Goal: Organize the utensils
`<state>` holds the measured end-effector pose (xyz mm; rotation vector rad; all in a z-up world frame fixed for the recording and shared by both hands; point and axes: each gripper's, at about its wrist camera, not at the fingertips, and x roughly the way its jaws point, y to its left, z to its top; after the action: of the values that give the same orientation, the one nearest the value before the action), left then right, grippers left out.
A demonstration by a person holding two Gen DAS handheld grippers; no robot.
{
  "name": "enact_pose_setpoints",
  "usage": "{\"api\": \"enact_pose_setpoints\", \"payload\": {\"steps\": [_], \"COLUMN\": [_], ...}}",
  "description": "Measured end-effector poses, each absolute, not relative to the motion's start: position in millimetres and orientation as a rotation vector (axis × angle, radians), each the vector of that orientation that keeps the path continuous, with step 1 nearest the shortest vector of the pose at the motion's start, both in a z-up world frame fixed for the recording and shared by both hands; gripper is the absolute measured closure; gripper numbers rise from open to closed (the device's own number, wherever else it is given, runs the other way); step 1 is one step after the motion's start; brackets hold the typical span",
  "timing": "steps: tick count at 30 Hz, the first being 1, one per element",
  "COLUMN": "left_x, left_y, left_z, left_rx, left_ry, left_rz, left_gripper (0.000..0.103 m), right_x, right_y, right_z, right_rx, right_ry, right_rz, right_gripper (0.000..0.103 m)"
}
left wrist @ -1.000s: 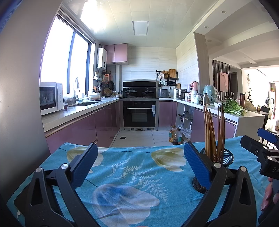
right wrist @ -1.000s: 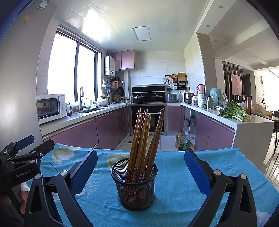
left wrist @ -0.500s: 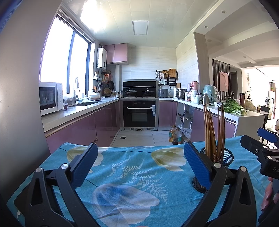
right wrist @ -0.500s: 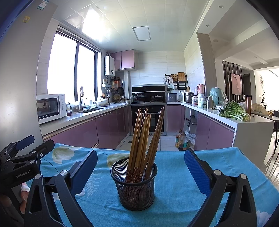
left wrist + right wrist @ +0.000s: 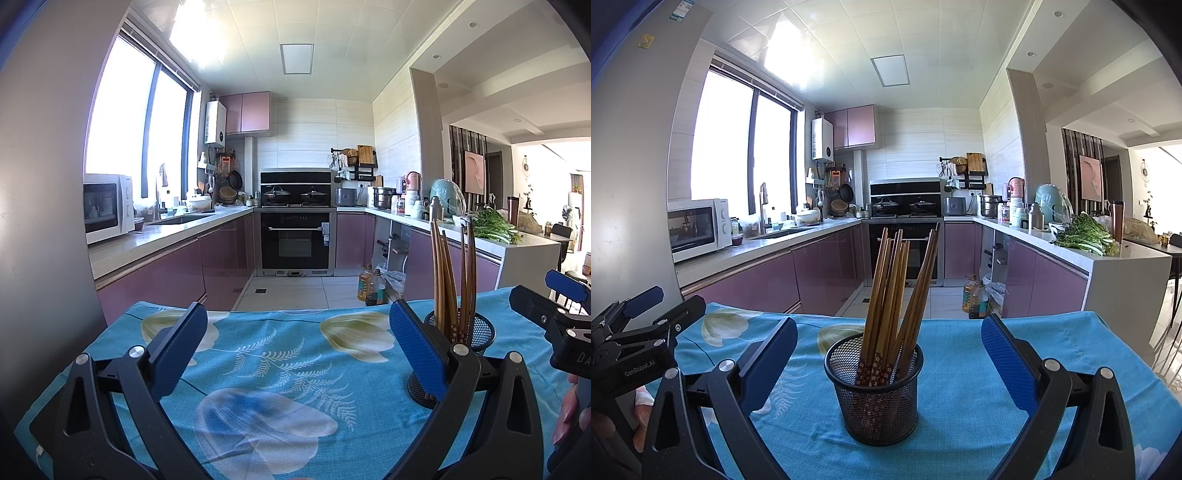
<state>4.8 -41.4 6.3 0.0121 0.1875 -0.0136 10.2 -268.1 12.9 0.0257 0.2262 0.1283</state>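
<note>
A black mesh cup [image 5: 873, 391] stands upright on the blue flowered tablecloth [image 5: 979, 373] and holds several brown wooden chopsticks [image 5: 894, 291]. My right gripper [image 5: 888, 354] is open, its blue pads on either side of the cup and a little nearer to me. In the left wrist view the cup [image 5: 469, 332] is partly hidden behind my right-hand finger, with the chopsticks [image 5: 452, 277] sticking up. My left gripper [image 5: 295, 343] is open over bare cloth, nothing between its fingers. The other gripper shows at the right edge [image 5: 554, 317].
The table's far edge [image 5: 295, 312] drops to the kitchen floor. Beyond it are purple cabinets, an oven [image 5: 297, 243], a microwave [image 5: 107, 206] on the left counter and greens [image 5: 1086, 236] on the right counter. A hand [image 5: 570, 413] holds the right gripper.
</note>
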Motion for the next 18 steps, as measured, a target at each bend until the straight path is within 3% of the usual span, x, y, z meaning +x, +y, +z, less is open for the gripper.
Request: {"api": "enact_pose_setpoints", "payload": {"steps": [18], "left_x": [4.7], "left_y": [-41.8], "left_z": [7.0], "left_rx": [0.013], "left_ry": [0.187], "left_rz": [-0.013], "left_gripper": [0.006], "right_x": [10.3], "right_y": [-268.1], "right_z": [12.2], "right_rx": [0.031], "right_ry": [0.228], "right_rz": [0.126], "right_gripper": [0.007]}}
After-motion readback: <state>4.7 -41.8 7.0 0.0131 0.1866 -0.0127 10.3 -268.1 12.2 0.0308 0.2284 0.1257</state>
